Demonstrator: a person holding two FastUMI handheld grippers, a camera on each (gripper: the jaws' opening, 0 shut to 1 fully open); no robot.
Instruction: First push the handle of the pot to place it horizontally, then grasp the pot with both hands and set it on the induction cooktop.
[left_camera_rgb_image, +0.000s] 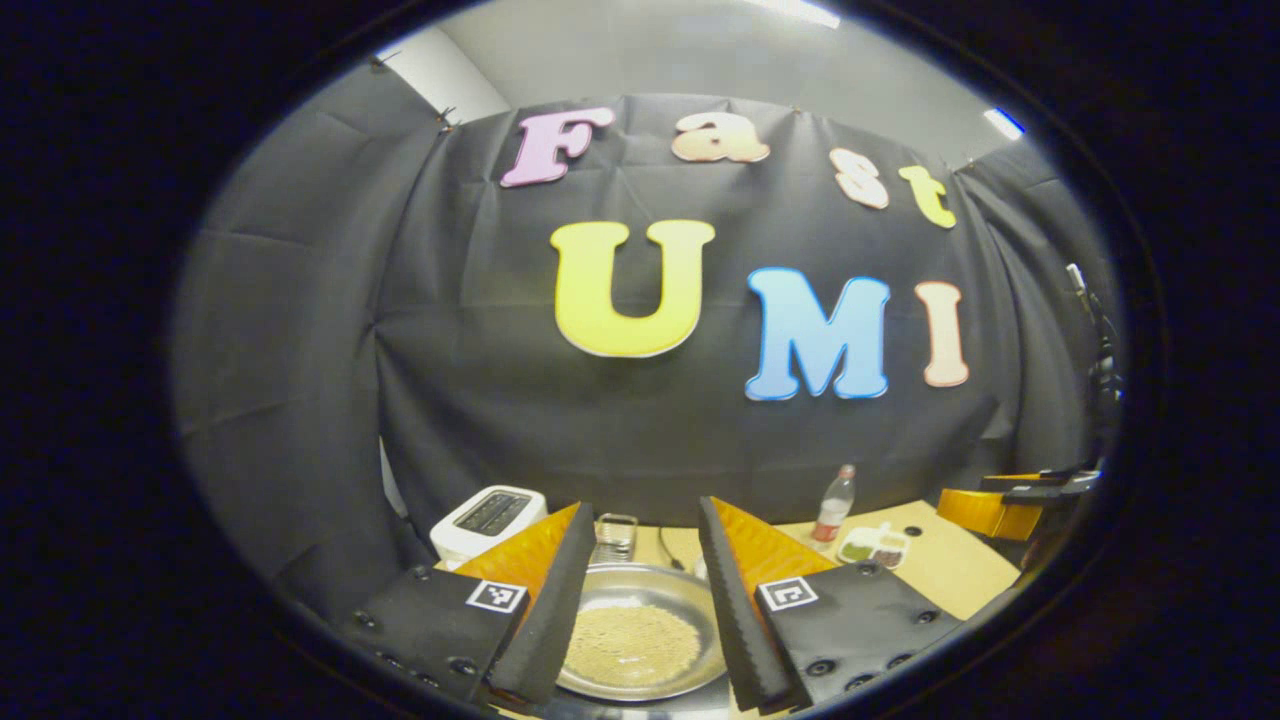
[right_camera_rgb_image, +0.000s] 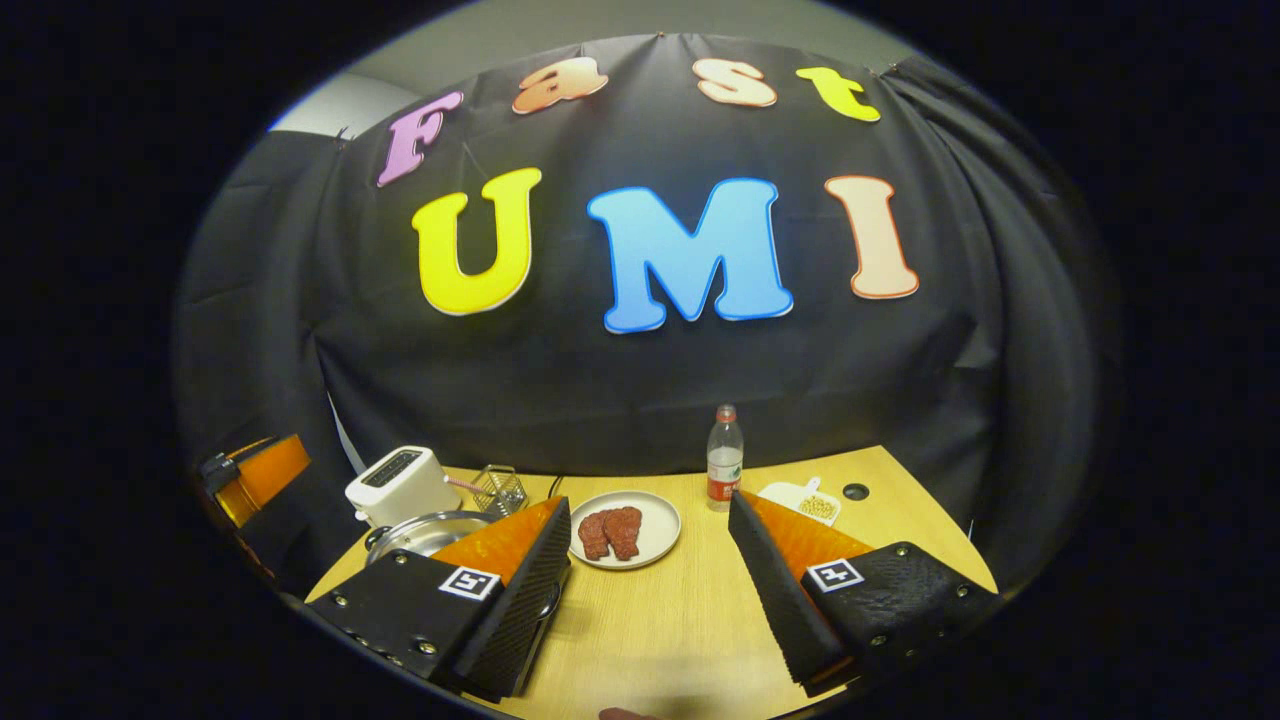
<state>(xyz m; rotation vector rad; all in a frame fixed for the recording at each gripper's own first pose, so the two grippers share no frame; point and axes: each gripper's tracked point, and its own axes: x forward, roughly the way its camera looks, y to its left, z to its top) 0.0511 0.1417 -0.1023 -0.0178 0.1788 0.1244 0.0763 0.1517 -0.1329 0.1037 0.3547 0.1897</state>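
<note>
The steel pot (left_camera_rgb_image: 630, 640) lies low between my left gripper's fingers, its inside covered with a pale grainy layer. My left gripper (left_camera_rgb_image: 640, 503) is open, one finger over each side of the pot and not touching it. In the right gripper view the pot (right_camera_rgb_image: 420, 530) sits at the table's left, half hidden behind that gripper's left finger (right_camera_rgb_image: 510, 580). My right gripper (right_camera_rgb_image: 650, 498) is open over bare tabletop, to the right of the pot. I cannot make out the pot's handle. The left gripper (right_camera_rgb_image: 250, 475) shows at the far left, the right gripper (left_camera_rgb_image: 1005, 505) at the far right.
On the wooden table (right_camera_rgb_image: 680, 620) stand a white toaster (right_camera_rgb_image: 400, 485), a small wire basket (right_camera_rgb_image: 500, 490), a plate with two pieces of meat (right_camera_rgb_image: 625, 530), a plastic bottle (right_camera_rgb_image: 724, 470) and a small white dish of beans (right_camera_rgb_image: 805, 503). Black cloth walls the back.
</note>
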